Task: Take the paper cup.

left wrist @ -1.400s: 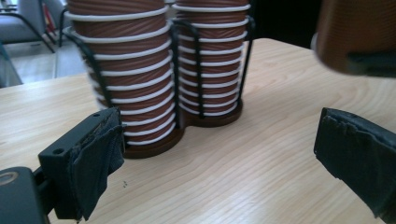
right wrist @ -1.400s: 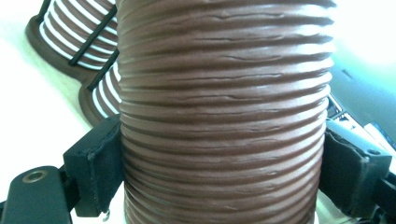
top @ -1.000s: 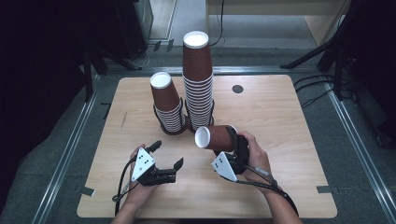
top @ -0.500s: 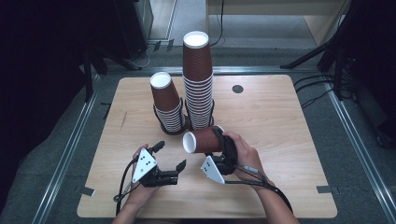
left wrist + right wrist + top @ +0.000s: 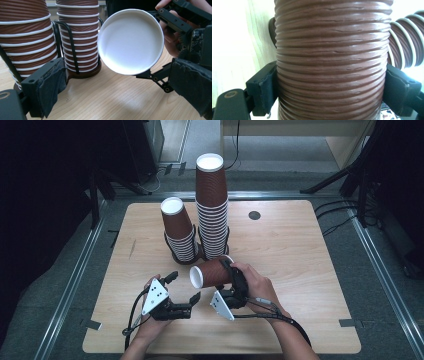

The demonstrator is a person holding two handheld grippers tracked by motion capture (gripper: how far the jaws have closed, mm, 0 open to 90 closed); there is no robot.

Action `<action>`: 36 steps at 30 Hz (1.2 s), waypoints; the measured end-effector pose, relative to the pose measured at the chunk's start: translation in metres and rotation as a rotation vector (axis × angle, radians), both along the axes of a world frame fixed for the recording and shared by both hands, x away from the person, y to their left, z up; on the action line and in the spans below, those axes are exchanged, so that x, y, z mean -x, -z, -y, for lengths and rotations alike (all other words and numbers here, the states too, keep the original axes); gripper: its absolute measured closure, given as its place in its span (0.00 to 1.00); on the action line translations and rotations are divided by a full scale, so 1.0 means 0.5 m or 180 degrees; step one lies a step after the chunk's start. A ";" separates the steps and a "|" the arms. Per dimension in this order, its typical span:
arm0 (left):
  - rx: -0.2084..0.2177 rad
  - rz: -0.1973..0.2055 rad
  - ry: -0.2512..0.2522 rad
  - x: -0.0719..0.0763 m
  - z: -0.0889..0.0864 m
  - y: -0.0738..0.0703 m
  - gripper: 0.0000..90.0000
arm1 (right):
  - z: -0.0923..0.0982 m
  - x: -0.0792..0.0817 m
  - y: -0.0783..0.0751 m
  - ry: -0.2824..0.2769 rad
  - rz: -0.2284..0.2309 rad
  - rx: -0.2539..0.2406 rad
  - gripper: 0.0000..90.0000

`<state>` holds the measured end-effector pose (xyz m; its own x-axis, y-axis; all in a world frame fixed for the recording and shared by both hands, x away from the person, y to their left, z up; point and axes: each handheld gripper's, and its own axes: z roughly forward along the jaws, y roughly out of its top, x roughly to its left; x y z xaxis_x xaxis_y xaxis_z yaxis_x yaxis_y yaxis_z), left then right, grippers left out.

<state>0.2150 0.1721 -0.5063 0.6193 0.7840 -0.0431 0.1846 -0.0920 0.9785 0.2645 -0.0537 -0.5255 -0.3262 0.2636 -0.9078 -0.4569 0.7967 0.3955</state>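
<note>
— Why is the brown cup (image 5: 212, 273) lying sideways, just in front of the tall stack (image 5: 212, 210)?

— The right gripper (image 5: 231, 279) is clamped across its ribbed wall, its white base turned toward the left gripper (image 5: 184, 287), whose jaws stand apart, probably for a handover.

— Any writing?

— None readable on the cups.

We've got two upside-down cup stacks in black wire holders, the tall stack (image 5: 212, 207) just beside the short stack (image 5: 179, 231), on a wooden surface (image 5: 300, 265) with a small dark disc (image 5: 254, 215).
</note>
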 end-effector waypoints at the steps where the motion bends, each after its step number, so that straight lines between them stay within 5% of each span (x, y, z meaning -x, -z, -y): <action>1: 0.0000 0.0000 0.0000 0.000 0.000 0.000 0.03 | -0.001 0.000 0.000 -0.0009 0.0012 0.0011 0.14; 18: 0.0016 -0.0023 0.0032 0.000 0.000 0.000 0.06 | -0.018 0.005 0.008 -0.0172 0.0206 0.0298 0.15; 36: 0.0043 -0.0043 0.0049 0.002 -0.007 -0.001 0.08 | -0.043 0.012 0.012 -0.0252 0.0291 0.0372 0.15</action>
